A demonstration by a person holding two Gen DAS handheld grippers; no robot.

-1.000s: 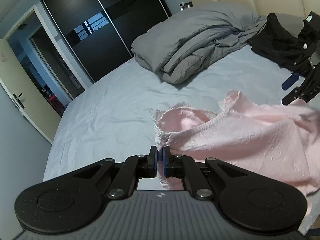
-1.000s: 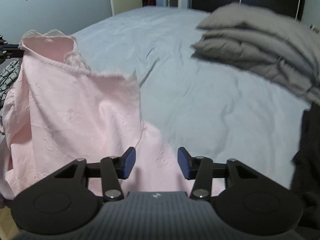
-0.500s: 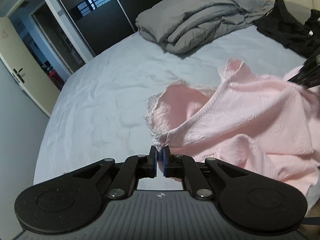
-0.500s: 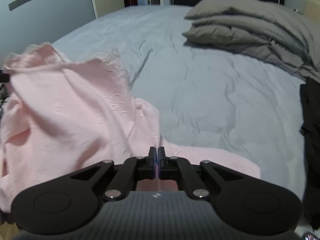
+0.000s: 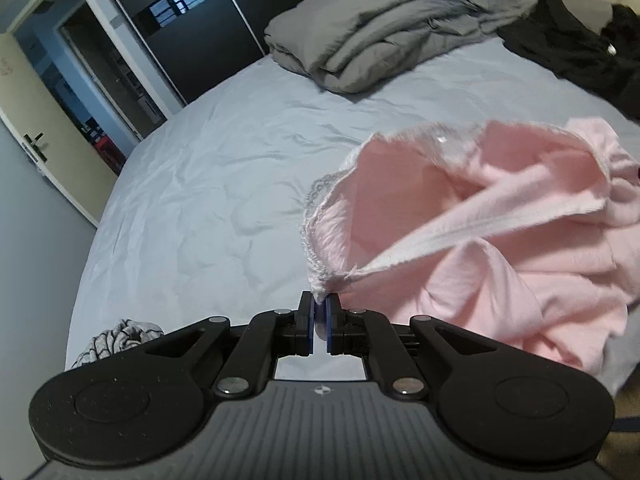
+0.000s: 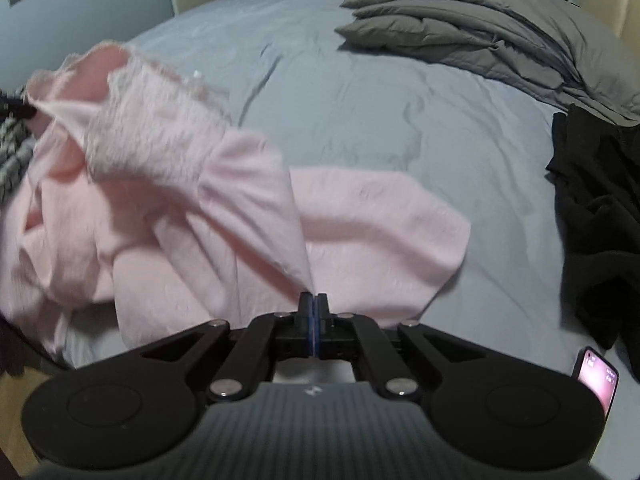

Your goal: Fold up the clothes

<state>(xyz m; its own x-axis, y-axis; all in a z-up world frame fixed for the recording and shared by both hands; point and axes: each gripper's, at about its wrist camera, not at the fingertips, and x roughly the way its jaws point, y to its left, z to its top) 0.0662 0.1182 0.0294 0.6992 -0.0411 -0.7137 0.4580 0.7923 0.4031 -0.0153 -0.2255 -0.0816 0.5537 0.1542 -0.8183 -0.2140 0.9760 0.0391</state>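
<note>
Pink garment, left gripper and right gripper clamped on edges

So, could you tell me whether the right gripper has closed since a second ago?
Yes. The right gripper, open a second ago, is now clamped on the pink garment, above the same grey bedsheet.

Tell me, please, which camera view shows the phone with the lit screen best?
The right wrist view. The phone stands at its lower right edge, screen glowing pink, beside the black clothes. The left wrist view does not show the phone at all; there only the pink garment and bed appear.
</note>
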